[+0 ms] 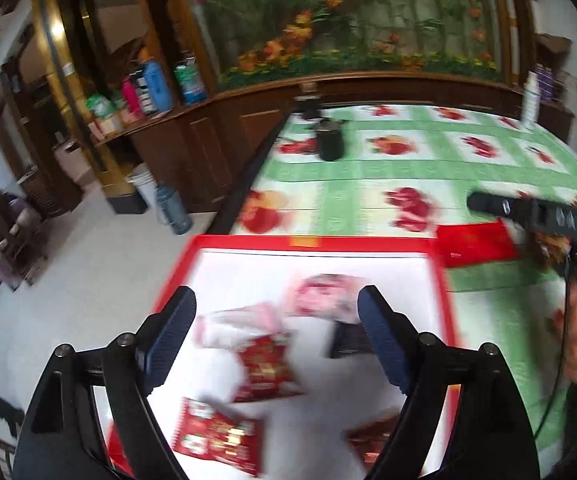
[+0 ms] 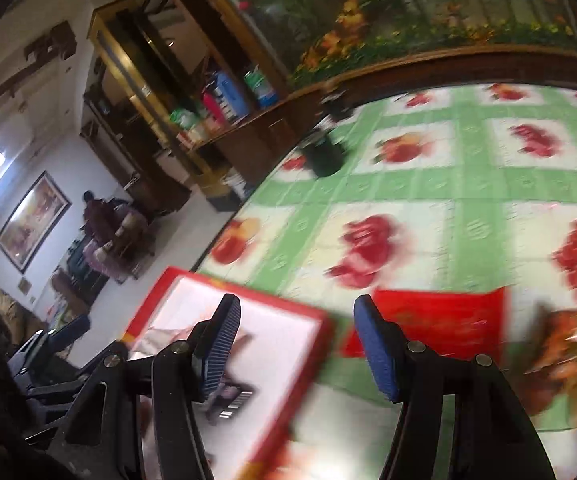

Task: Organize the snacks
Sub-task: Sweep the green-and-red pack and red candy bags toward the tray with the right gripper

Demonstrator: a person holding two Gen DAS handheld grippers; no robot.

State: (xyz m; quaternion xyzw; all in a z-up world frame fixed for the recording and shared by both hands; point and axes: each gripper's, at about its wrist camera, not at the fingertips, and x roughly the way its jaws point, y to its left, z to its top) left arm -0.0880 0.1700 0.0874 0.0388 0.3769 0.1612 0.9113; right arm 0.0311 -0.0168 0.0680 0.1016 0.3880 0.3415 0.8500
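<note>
Left gripper: your jaws gape empty over the tray.
Right gripper: open, empty.
Risk: blur; you may nudge the red packet.

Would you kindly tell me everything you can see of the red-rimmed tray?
The red-rimmed tray is shallow and rectangular, with a white floor and a raised red border, plastic by its look. It lies flat at the near left edge of the green fruit-print tablecloth. Several snack packets, red and pink, lie loose inside, blurred.
</note>
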